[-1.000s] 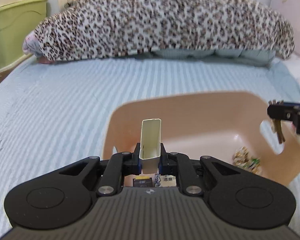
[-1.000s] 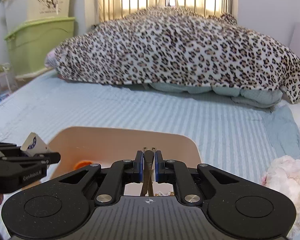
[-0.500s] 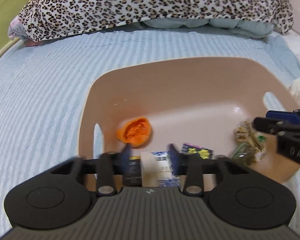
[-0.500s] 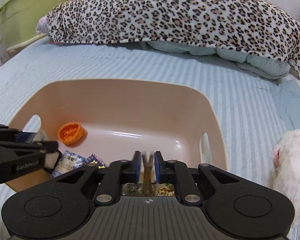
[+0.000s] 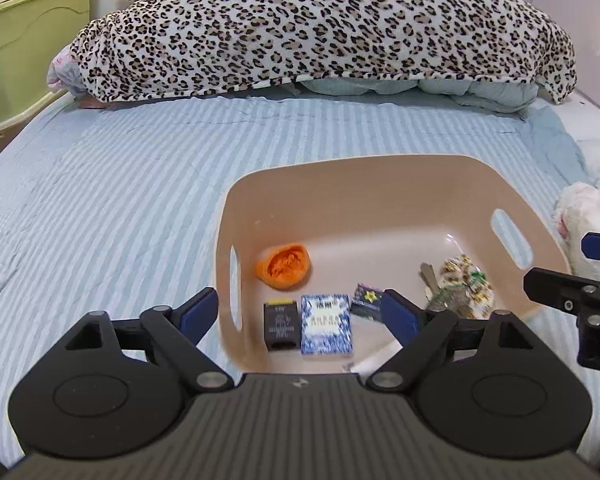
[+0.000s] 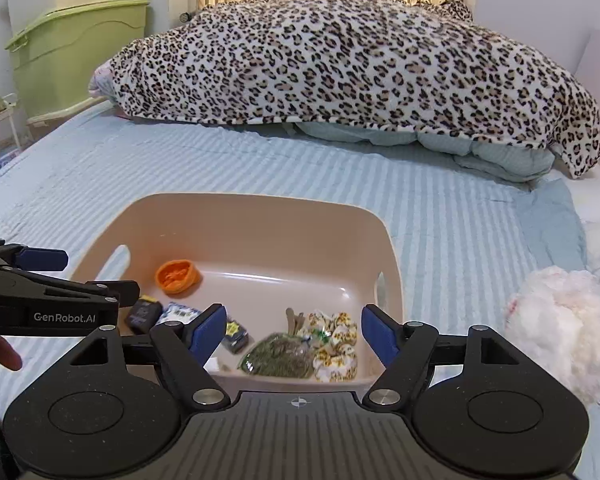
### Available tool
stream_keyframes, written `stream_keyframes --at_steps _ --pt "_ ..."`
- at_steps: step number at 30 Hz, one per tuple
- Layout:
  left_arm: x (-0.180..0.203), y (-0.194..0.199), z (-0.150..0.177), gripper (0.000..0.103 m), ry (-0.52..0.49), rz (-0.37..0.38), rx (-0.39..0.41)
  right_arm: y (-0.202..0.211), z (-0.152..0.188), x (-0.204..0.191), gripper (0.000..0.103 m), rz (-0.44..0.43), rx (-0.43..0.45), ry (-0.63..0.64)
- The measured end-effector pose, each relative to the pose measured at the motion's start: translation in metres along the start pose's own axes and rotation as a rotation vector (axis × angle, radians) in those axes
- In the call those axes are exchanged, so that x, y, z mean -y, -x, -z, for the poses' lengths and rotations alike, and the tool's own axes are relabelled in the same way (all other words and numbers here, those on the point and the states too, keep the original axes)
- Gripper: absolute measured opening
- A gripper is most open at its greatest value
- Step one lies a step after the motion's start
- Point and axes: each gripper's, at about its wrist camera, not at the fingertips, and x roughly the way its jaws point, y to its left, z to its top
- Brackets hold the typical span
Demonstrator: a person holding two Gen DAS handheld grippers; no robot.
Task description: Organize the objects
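A beige plastic basket (image 5: 380, 176) (image 6: 260, 216) sits on the striped blue bed. Inside it lie an orange cup-shaped thing (image 5: 283, 266) (image 6: 179, 275), a dark small box (image 5: 280, 325) (image 6: 142, 312), a blue-and-white patterned box (image 5: 326, 325), a small dark packet with yellow stars (image 5: 367, 295) (image 6: 235, 332), a brown wooden piece (image 5: 430, 276) (image 6: 294, 320) and snack packets (image 5: 462, 284) (image 6: 300, 354). My left gripper (image 5: 300, 312) is open and empty above the basket's near edge. My right gripper (image 6: 294, 330) is open and empty above the snack packets.
A leopard-print blanket (image 6: 360, 60) lies piled across the far side of the bed. A white fluffy toy (image 6: 556, 316) lies right of the basket. Green storage bins (image 6: 72, 52) stand at the left beside the bed.
Both grippers opened. The left one let go of the blue-and-white box and the right one let go of the brown piece; both now lie in the basket. Both grippers have pulled back.
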Motion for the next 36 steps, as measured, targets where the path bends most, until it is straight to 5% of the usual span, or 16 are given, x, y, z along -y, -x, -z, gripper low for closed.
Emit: stream_keyframes --at_steps 15,36 --pt "0.012 0.076 0.056 0.09 -0.049 0.015 0.02 0.081 0.041 -0.002 0.08 -0.028 0.041 -0.034" --pt "0.013 0.147 0.118 0.09 -0.042 0.068 0.051 0.135 0.098 -0.018 0.082 -0.046 0.042 -0.015"
